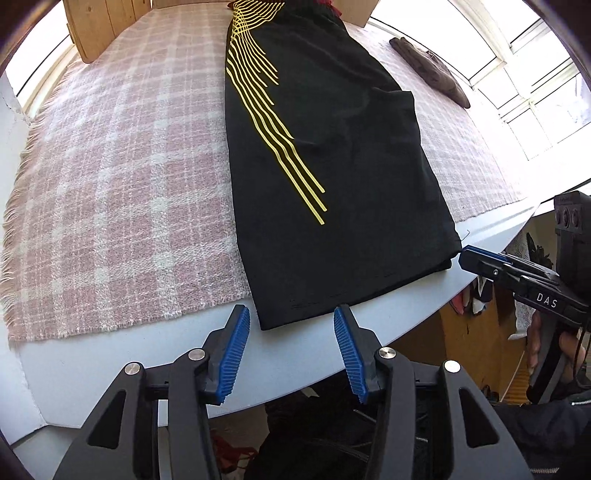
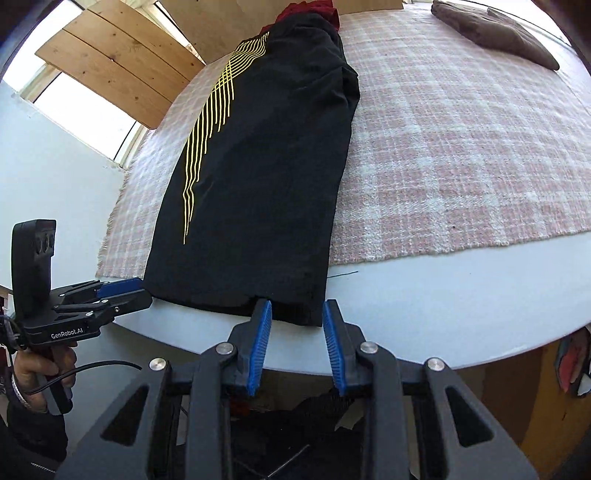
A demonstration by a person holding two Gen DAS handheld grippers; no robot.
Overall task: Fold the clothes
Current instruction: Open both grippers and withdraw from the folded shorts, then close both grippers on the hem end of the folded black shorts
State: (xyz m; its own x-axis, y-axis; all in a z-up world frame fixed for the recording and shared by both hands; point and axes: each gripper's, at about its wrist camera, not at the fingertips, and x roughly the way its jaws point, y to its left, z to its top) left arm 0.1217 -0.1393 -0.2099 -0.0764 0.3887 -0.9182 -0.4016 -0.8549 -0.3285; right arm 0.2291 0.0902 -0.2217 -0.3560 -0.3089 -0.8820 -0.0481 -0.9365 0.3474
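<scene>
Left wrist view: one black garment [image 1: 332, 155] with yellow stripes lies lengthwise on one pink plaid blanket [image 1: 122, 177], its hem overhanging onto the white table [image 1: 295, 354]. Two grippers, left gripper [image 1: 291, 325] and right gripper [image 2: 297, 314], hover spread, grasping nothing. One brown folded piece [image 2: 495, 29], possibly clothing, lies apart.

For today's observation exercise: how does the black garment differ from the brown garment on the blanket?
The black garment carries yellow stripes; the brown garment is plain. The black one stretches long down the middle, its hem overhanging the plaid blanket onto the white table; the brown one is a small bundle at the far corner. Both lie folded on the blanket.
</scene>
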